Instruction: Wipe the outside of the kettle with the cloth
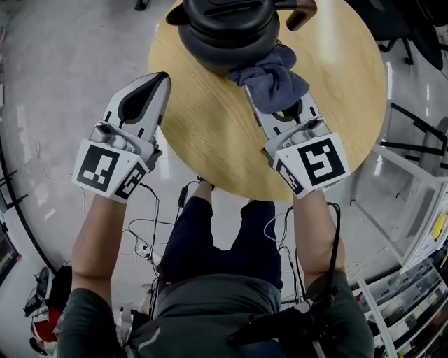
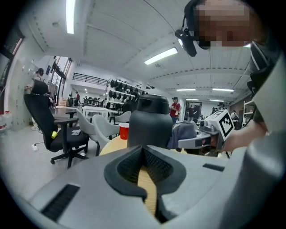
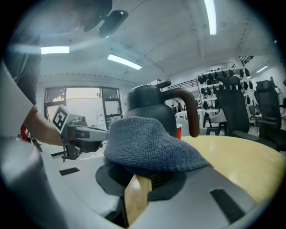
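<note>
Two hand-held grippers sit over a round wooden table (image 1: 210, 140), seen from above. At the left, the left gripper (image 1: 162, 77) hovers at the table's left edge with its jaws together and nothing between them; its own view shows the dark pads meeting, with only the tabletop behind them. Past that gripper's tip, on the far side of the table, a red cup (image 2: 124, 131) stands just left of the kettle, and a black office chair (image 2: 53, 127) stands on the floor further left. The dark kettle (image 1: 227, 28) stands upright at the far middle of the table, its brown handle (image 1: 301, 14) pointing to the right. Right of centre, the blue-grey cloth (image 1: 273, 80) is bunched against the kettle's near right side, touching its wall. The right gripper (image 3: 151, 176) is clamped on this cloth: in its own view the fabric folds over the jaws and hides their tips, with the kettle rising directly behind it. That gripper comes in from the near right.
</note>
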A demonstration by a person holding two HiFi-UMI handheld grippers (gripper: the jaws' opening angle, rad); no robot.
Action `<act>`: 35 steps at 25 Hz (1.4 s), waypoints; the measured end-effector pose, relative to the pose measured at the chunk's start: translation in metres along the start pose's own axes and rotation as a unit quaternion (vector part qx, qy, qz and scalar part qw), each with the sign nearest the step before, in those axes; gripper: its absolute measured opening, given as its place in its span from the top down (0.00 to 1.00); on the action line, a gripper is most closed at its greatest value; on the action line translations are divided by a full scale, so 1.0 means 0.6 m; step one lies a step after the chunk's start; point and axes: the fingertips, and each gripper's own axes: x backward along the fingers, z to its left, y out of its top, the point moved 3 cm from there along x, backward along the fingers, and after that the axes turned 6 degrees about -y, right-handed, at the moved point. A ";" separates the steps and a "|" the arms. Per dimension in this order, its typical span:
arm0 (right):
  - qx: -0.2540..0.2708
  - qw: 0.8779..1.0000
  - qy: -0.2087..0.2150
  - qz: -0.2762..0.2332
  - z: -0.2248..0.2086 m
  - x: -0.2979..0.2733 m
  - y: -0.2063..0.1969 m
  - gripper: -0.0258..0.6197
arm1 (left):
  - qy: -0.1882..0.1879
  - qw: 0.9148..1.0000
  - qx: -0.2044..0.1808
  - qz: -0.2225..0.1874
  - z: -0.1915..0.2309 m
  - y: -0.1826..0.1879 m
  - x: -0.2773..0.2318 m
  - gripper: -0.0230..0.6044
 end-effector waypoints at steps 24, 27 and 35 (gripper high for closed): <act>-0.007 0.996 -0.089 0.003 0.078 0.038 0.152 0.83 | 0.016 0.999 0.014 -0.031 -0.050 0.072 0.103 0.95; -0.006 0.996 -0.093 0.012 0.079 0.020 0.135 0.83 | 0.018 0.999 0.013 -0.039 -0.056 0.077 0.111 0.95; -0.027 0.994 -0.092 0.053 0.076 -0.011 0.031 0.83 | 0.021 0.999 0.017 -0.035 -0.072 0.043 0.098 0.95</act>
